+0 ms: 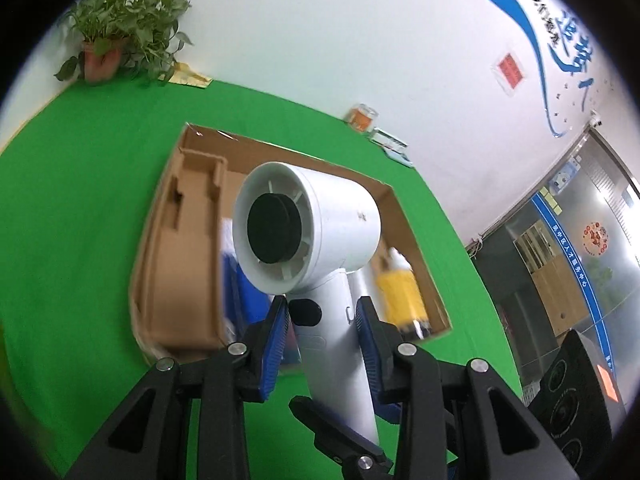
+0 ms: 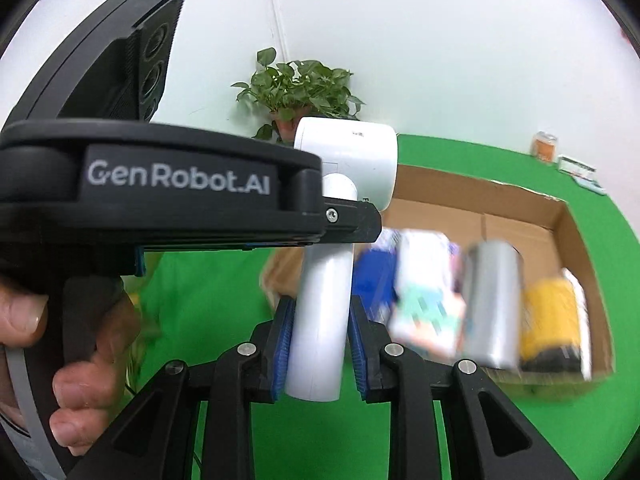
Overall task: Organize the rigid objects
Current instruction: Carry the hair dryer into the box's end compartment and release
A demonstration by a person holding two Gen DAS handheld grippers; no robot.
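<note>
Green table (image 1: 80,160): one cardboard box (image 1: 420,272), one white hair dryer (image 1: 320,216); left gripper (image 1: 322,332), right gripper (image 2: 318,344) fingers both clamp its handle

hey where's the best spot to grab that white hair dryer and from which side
Probably the handle, as both grippers do now: left gripper just under the head, right gripper near the end. Come side-on so the fingers straddle its narrow straight shaft; the hair dryer has a head too wide and round.

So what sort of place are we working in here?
Probably an office or service-centre room set up for recording: a green-covered table, a white wall with a blue logo, a potted plant, and glass partitions bearing signs.
</note>
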